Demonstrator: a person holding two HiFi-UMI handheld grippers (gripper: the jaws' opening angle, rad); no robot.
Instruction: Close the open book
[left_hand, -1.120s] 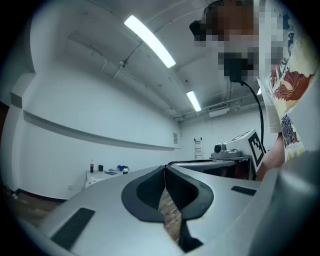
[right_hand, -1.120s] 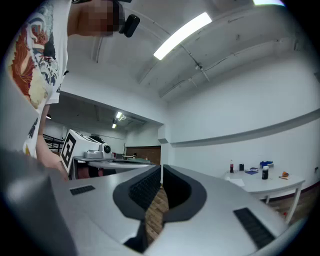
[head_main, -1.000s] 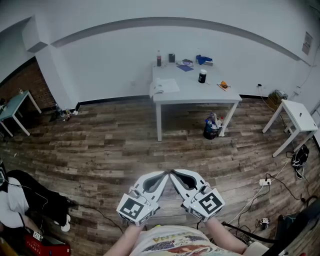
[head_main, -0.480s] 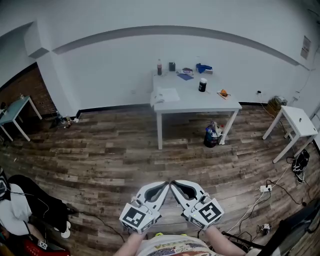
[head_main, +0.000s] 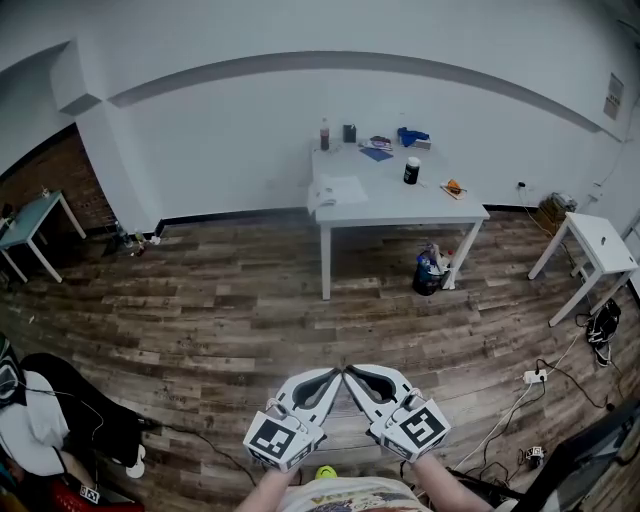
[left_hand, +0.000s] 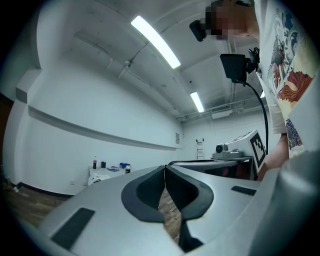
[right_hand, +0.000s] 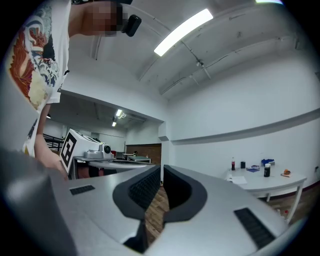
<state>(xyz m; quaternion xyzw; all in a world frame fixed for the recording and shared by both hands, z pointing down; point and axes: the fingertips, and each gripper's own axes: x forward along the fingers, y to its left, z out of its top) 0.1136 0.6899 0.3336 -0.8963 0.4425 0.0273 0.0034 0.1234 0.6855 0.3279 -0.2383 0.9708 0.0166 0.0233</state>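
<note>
The open book lies with white pages up on the left end of the white table across the room. It also shows small in the left gripper view as the book and in the right gripper view as the book. My left gripper and right gripper are held close to my body over the wood floor, tips nearly touching each other, far from the table. Both are shut with nothing between the jaws, as the left gripper and right gripper show in their own views.
On the table stand a bottle, a black cup, blue items and an orange thing. A bag sits under it. A small white table and cables are at the right, a seated person at the lower left.
Both grippers have sunk slightly in the head view and stay shut side by side. The table now sits a little further right in the view.
</note>
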